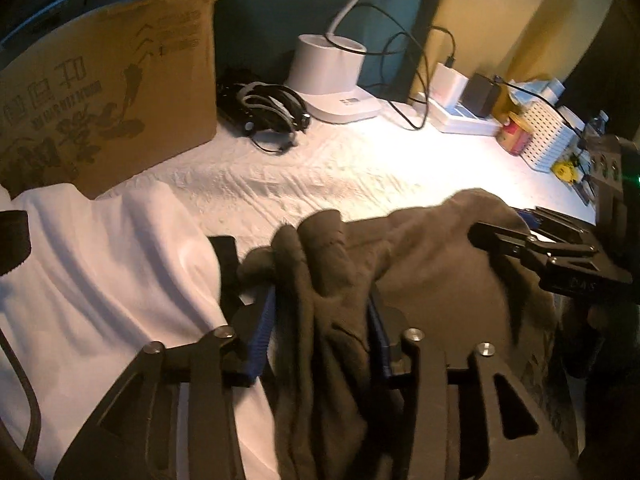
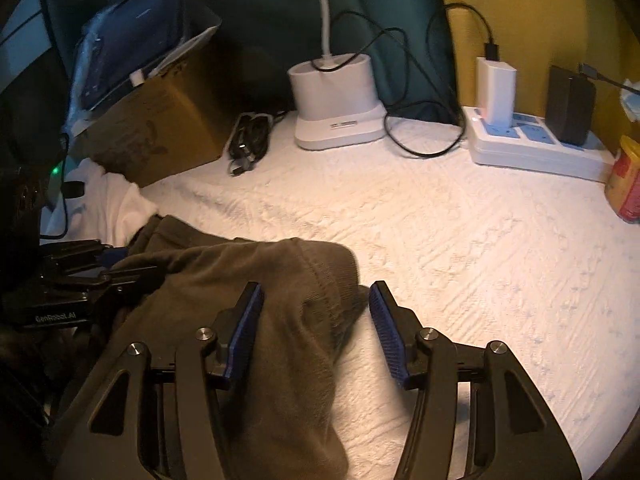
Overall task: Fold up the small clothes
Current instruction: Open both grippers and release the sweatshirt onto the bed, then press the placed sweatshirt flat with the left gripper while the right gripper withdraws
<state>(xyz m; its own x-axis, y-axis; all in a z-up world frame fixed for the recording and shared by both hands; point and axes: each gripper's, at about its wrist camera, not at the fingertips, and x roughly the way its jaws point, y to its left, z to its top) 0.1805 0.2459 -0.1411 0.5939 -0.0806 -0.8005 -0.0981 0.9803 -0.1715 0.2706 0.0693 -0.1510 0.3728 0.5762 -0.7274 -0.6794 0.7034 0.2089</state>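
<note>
Brown-grey knit fabric is bunching between the blue pads point(image 1: 262, 330) of the left tool point(image 1: 320, 320), which is pinching a gathered fold of the small garment point(image 1: 424, 264) near the front edge of the bench point(image 2: 460, 240). The right tool point(image 2: 316, 320) is standing spread wide: its left pad point(image 2: 244, 320) is touching the cloth, while the other pad is hanging free over the white quilted cover, so it is gripping nothing.

To do this fold well, the right tool probably needs to be closing on the garment's rounded end before anything is lifted, so that both corners are travelling together and the edge is landing straight. Keeping the cloth low over the cover should stop it sagging into a twist, and the left grip would be cleaner on one edge than on a bunch.

Just beside the garment, toward the left edge, a white cloth point(image 1: 100, 264) is lying rumpled. Farther back a cardboard box point(image 1: 112, 92) is standing at the left, with a coiled cable point(image 1: 268, 108), a lamp base point(image 2: 336, 96) and a power strip point(image 2: 536, 144) lining the rear edge.
</note>
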